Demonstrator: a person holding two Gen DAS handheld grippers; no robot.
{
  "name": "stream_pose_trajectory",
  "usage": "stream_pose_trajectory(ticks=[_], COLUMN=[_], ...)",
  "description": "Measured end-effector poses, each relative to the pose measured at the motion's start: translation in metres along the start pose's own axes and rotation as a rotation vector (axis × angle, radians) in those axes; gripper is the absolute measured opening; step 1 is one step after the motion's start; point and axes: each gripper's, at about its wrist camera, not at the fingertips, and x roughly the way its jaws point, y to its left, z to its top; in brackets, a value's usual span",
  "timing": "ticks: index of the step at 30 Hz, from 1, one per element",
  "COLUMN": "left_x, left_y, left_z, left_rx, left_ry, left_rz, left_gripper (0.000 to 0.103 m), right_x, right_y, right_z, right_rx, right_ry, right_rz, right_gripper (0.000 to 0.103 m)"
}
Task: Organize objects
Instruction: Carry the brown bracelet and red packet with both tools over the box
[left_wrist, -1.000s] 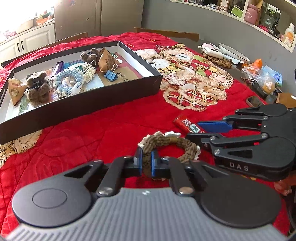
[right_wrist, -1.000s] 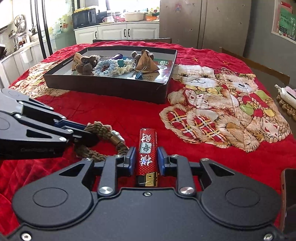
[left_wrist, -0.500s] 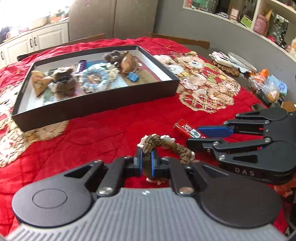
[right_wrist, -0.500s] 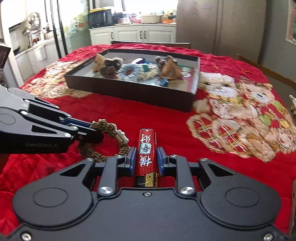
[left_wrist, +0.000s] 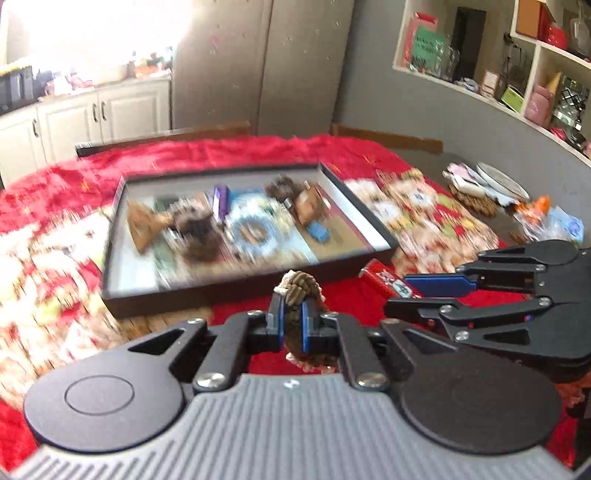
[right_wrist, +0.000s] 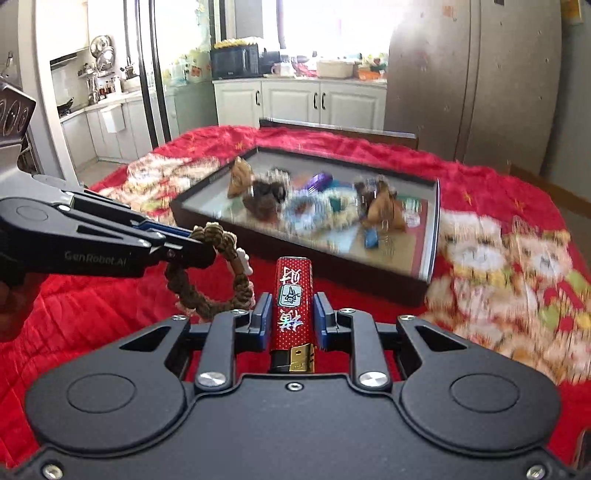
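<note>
A kitchen surrounds the scene: pale cupboards (right_wrist: 317, 101) along the far wall, a microwave (right_wrist: 234, 61) on the counter above them, a tall grey fridge (right_wrist: 472, 81), and open wall shelves (left_wrist: 546, 70) crowded with small items to one side. The desk carries a red blanket (right_wrist: 110, 302) printed with teddy bears. On it lies a shallow black tray (left_wrist: 236, 286), blurred in both views, holding a jumble of small things that includes a blue ring and brown plush pieces. The left tongs (right_wrist: 186, 240) are pinched on a brown braided bracelet (right_wrist: 210, 273), held above the blanket, near the tray's front wall. Just beside them, the right tongs (right_wrist: 293, 321) are clamped around a red lighter (right_wrist: 293, 295) with printed characters, pointing toward the tray.
</note>
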Motion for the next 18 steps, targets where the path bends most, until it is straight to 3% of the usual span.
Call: stream_pose_trajectory(ticks=[10,18], left_x=[0.034,0.079], left_y=[0.044,0.081], left_z=[0.064,0.1], left_rx=[-0.047,-0.12], left_ry=[-0.054,-0.036], left_rz=[0.118,0.166], left_gripper=[0.011,0.012], right_x=[0.042,0.103], right_y=[-0.004,-0.029], right_z=[0.067,0.105], right_rx=[-0.056,0.043], right_ry=[-0.059,-0.055], right_rz=[-0.066,-0.065], right_gripper=[0.022,0.023])
